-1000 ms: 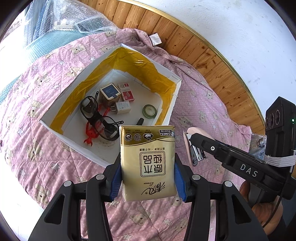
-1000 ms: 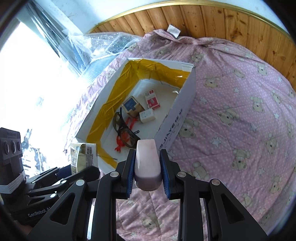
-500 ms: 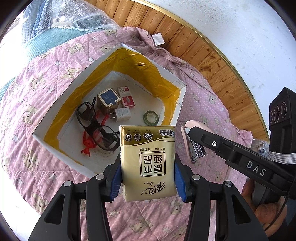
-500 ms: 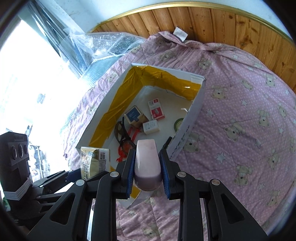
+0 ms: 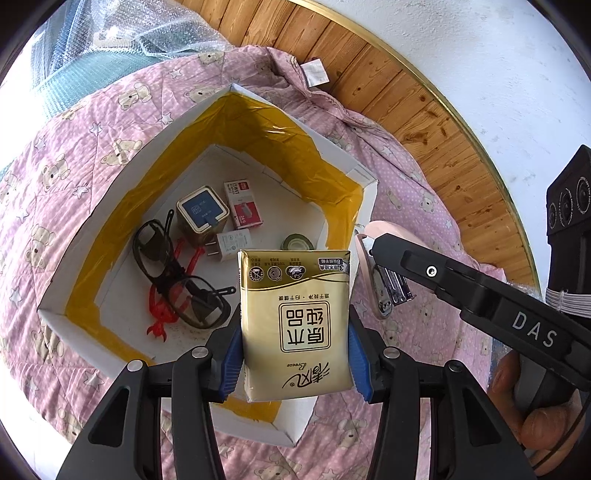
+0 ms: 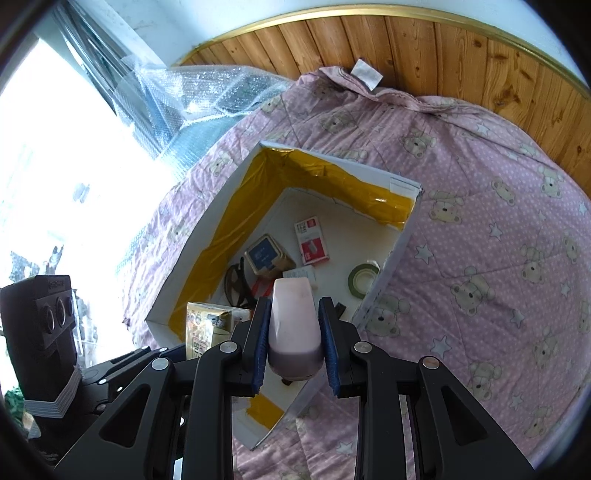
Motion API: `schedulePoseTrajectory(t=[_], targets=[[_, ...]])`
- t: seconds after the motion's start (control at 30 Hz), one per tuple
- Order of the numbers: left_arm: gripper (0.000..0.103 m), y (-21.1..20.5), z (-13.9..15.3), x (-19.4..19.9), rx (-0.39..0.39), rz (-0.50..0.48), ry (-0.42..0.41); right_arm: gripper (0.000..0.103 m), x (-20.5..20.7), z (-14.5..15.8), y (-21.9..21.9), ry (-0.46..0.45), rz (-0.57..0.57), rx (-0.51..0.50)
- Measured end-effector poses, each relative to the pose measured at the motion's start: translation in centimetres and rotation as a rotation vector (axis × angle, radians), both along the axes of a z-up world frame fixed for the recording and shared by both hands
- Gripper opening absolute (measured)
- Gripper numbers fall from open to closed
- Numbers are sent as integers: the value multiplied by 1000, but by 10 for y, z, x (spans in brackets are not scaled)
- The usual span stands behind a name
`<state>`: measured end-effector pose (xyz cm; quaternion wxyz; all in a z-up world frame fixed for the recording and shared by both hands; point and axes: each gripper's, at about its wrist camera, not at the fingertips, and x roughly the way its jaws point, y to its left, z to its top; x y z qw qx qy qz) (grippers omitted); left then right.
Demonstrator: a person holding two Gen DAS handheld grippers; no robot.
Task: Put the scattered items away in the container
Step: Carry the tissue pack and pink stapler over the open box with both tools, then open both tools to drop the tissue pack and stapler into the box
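A white box (image 5: 122,173) (image 6: 399,236) lined with yellow tape lies open on the pink bear-print quilt. My left gripper (image 5: 293,343) is shut on a gold tissue pack (image 5: 295,325) (image 6: 207,328), held over the box's near corner. My right gripper (image 6: 293,336) is shut on a pink stapler (image 6: 293,321) (image 5: 384,273), hovering above the box's right wall. Inside the box lie dark sunglasses (image 5: 177,280), a red plastic toy (image 5: 162,314), a square tin (image 5: 201,214) (image 6: 267,256), a red-and-white carton (image 5: 243,208) (image 6: 311,245), a white charger (image 5: 231,245) and a green tape roll (image 5: 297,243) (image 6: 364,280).
Bubble wrap (image 5: 122,33) (image 6: 207,88) is heaped behind the box on the left. A wooden panel wall (image 5: 417,122) (image 6: 443,51) curves round the quilt's far side. A white label (image 5: 314,72) sticks up from the quilt's hem. A hand (image 5: 535,435) holds the right gripper's handle.
Both grippers have moved forward and up over the box with their loads. The tissue pack and the stapler now hang above the box's near corner instead of the quilt in front of it.
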<state>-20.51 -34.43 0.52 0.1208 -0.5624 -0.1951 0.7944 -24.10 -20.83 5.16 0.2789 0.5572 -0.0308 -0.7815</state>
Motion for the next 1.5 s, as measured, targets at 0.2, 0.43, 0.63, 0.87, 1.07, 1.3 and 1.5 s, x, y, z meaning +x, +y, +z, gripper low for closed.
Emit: schedulePoseTrajectory(t=[0.2,0.43,0.63,0.87,1.07,1.3,1.5], targets=[[50,1,-9,-15,7,-3,-8,27,-13,-2,-5,-2,0,4],[50,3,-16,-29,14,-13,-13,27,-26,-4,-9,-6,-6,13],[50,1,-27,-39,16,-9,-30,27,-37,-9,-15,-9,-3,24],[50,-2,-39,-49,20,-1,-49,27,-52,-16,-21,-9,3,48],[50,-3,-50,-53,24,1,-69,27,-65,-19,-23,-8,18,67],[50,-9,-63,-54,26,23,-95,27,-76,-31,-30,-21,71,95],[50,-9,-66,-58,39,36,-101,27,-87,-44,-36,-45,99,113]])
